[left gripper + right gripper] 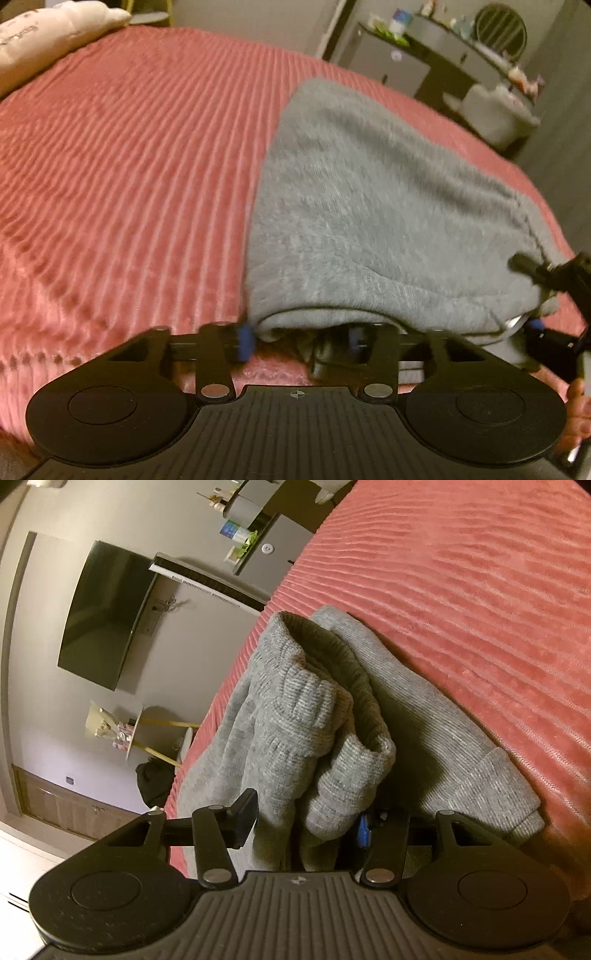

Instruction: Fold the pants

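Note:
Grey knit pants (369, 206) lie folded on a pink ribbed bedspread (129, 166). My left gripper (299, 339) is at the near folded edge, with the cloth lying between its wide-apart blue-padded fingers (243, 341). My right gripper (306, 823) has the bunched ribbed cuffs and waistband (314, 709) between its fingers, which also stand wide apart. In the left wrist view the right gripper (546, 295) shows at the pants' right corner.
A cream pillow (48, 37) lies at the bed's far left. A cluttered dresser (461, 55) stands beyond the bed. In the right wrist view a wall TV (103, 616), a fridge (273, 550) and a small table (147, 731) are beside the bed.

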Demonstrator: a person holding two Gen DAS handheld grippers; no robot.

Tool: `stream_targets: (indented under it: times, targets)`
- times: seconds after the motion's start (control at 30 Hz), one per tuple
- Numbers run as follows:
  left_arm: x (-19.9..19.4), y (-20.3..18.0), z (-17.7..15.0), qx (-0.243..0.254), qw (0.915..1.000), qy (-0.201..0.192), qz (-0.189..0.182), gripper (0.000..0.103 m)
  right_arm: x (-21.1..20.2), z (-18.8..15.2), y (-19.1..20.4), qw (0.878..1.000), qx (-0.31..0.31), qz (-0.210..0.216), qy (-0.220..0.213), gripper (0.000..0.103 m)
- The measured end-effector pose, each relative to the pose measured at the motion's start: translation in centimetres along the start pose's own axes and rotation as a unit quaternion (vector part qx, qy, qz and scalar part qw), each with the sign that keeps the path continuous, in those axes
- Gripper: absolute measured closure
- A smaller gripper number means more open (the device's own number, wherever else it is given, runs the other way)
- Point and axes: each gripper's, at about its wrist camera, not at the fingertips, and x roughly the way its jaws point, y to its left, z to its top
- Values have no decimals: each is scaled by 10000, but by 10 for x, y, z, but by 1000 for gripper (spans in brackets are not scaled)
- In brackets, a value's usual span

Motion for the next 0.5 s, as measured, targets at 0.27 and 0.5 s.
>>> stream_targets:
  times: [0.27,0.5]
  targets:
    - [-27,25,-6,-567,9976,-386,73,81,-7,-2,4,9998,-96,-91,-172,66]
    - [-16,15,-7,-182,9993,-109,310,47,-4,3,-10,9990,420,135,-61,46]
